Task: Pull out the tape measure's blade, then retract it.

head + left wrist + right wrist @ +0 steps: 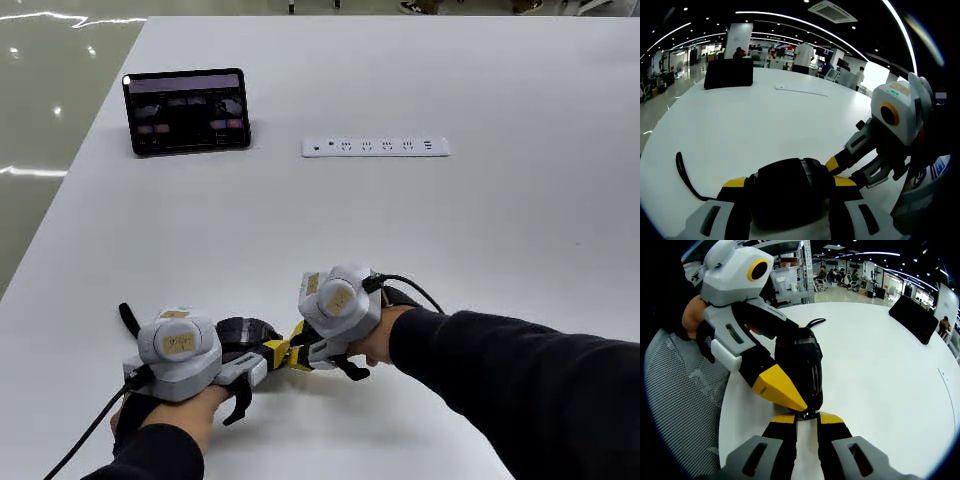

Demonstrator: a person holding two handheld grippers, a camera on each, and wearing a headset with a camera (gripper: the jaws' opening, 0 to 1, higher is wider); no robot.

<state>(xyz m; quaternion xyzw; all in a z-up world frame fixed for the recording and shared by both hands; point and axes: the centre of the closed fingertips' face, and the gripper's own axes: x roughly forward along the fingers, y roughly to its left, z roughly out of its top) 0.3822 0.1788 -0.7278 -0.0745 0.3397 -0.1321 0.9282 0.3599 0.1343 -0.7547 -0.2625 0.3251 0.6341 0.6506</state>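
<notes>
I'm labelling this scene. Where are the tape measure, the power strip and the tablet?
tape measure [790, 192]: left gripper view, middle of black case.
power strip [375, 147]: head view, middle of white top.
tablet [187, 110]: head view, centre of screen.

my left tongs [790, 182] are pale grey with black arms and yellow tips. my right tongs [807, 416] have the same grey, black and yellow. the tape measure [800, 360] is black all over, and its strap [682, 175] is black too. the table [400, 220] is plain white, and so is the power strip [375, 147]. the tablet [186, 110] is black with pinkish patches on a dark screen. my sleeve [520, 370] is black.
</notes>
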